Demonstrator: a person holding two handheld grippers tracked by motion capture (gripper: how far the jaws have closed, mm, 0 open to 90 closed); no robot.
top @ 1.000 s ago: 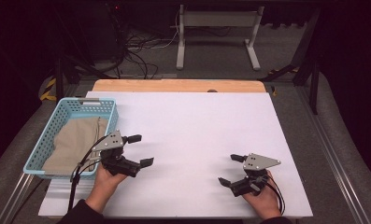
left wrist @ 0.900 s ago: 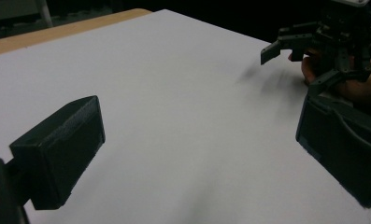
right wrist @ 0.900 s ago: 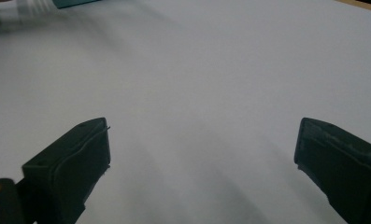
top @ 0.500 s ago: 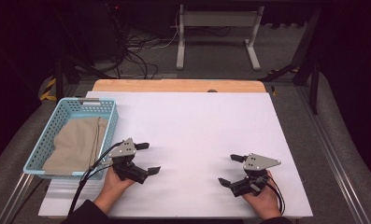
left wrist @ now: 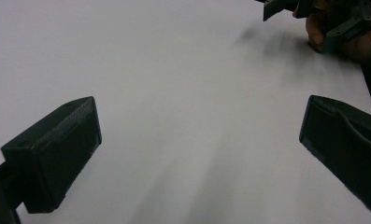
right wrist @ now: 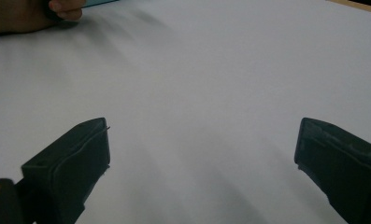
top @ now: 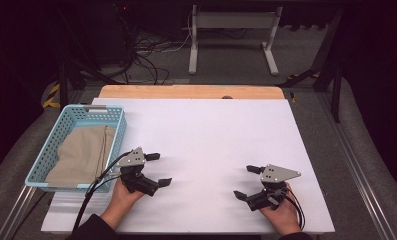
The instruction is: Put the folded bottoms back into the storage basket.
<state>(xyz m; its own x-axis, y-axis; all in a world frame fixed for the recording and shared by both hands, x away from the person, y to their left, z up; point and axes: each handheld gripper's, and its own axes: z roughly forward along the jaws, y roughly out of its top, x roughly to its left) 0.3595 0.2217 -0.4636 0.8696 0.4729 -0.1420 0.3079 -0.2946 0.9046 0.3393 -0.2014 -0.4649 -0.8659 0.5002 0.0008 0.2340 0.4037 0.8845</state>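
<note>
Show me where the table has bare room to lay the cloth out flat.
The white table is bare between the left gripper and right gripper, and back to its far edge. The basket at the left is crowded, holding the folded tan cloth.

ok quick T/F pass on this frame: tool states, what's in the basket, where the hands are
1. Both tools are open. True: the left tool and right tool each have jaws spread wide.
2. The left tool grips the cloth. False: it holds nothing; the cloth lies in the basket.
3. The basket sits at the table's left edge. True.
4. The right tool is inside the basket. False: it rests over the white table, near the front right.
5. The tools touch each other. False: bare table lies between them.
</note>
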